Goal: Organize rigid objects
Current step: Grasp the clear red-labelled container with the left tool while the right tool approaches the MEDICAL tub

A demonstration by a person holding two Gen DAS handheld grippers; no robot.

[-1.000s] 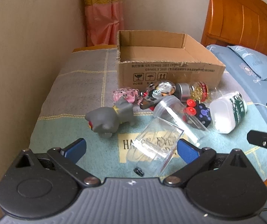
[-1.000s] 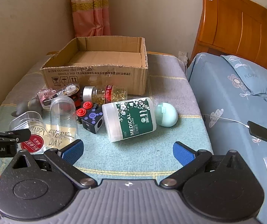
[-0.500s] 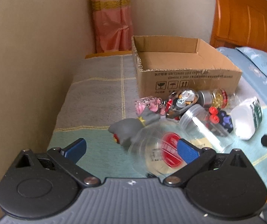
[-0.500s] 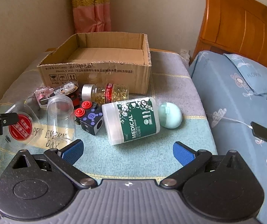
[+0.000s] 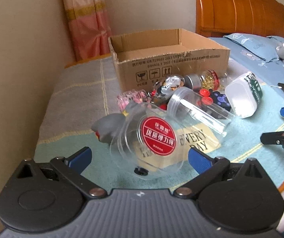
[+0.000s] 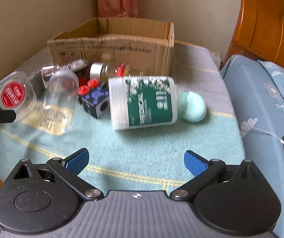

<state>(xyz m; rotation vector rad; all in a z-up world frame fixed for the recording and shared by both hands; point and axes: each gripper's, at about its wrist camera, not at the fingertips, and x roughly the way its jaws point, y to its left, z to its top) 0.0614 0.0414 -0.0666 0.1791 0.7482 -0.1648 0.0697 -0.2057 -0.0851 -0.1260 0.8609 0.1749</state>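
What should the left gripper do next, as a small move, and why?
Probably shut the left gripper more firmly on the red-labelled clear jar. The jar sits tilted between the jaws, but a gap seems to show on one side, so the hold looks unsure. The open cardboard box stands just behind.

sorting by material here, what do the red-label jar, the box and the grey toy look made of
Red-label jar: clear, glossy plastic by the look; the cloth's print shows through its wall.

Box: plain brown corrugated cardboard, matte, with a ragged top edge and printed shipping marks.

Grey toy: smooth, matte grey, probably soft rubber or vinyl; partly hidden behind the jar, so that is less certain.
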